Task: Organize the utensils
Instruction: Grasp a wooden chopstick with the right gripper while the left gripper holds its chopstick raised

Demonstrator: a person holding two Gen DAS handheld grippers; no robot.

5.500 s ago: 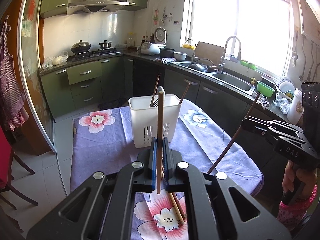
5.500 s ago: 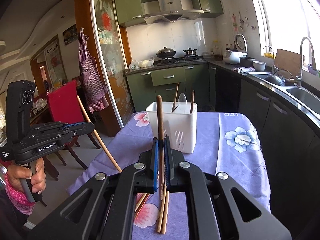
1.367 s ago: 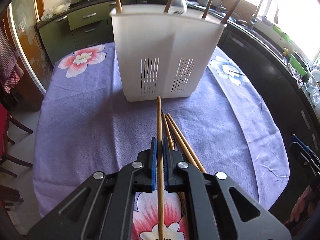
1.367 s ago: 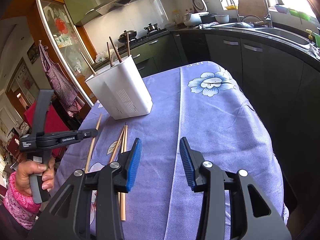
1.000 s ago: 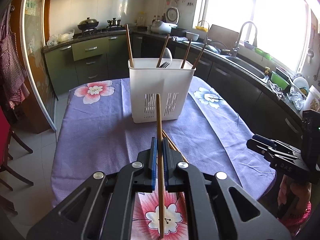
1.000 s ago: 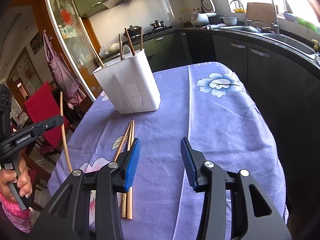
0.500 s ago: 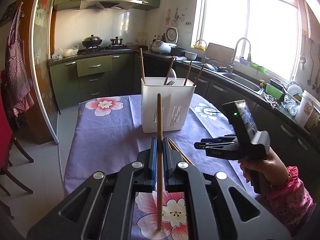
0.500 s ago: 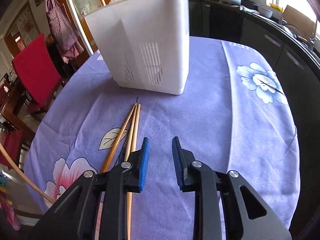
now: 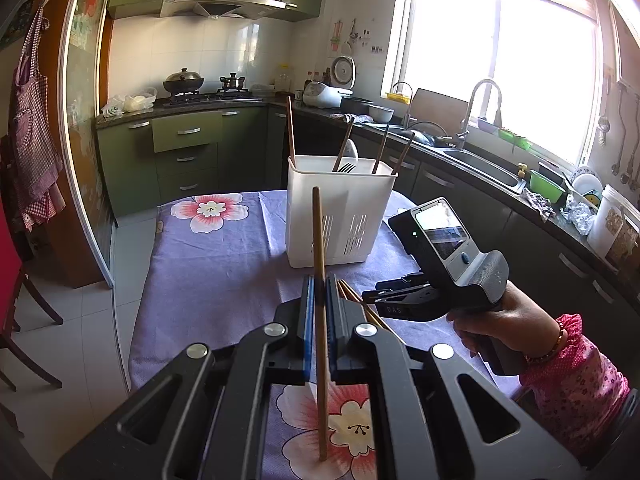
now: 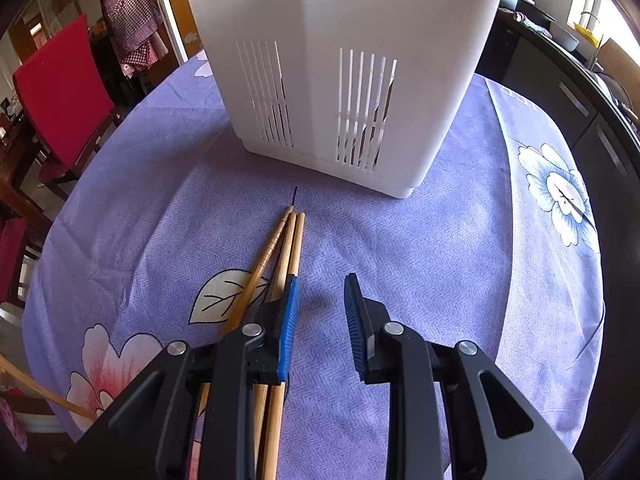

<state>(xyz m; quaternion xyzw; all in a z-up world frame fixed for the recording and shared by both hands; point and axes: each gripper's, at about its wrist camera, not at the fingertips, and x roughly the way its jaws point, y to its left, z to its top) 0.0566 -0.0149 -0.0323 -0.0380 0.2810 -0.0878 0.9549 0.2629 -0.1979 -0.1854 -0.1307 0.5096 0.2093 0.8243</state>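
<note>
Bamboo chopstick stands upright, pinched between the blue pads of the left gripper, in front of the white utensil caddy, presumably raised for dropping in. Three loose chopsticks lie bunched on the purple tablecloth, tips just short of the caddy. Beside them the right gripper hovers low, jaws spread, likely lining up a pick.

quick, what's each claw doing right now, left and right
Left claw: closed on one chopstick, held upright.
Right claw: open, holding nothing, low over the loose chopsticks on the tablecloth.
</note>
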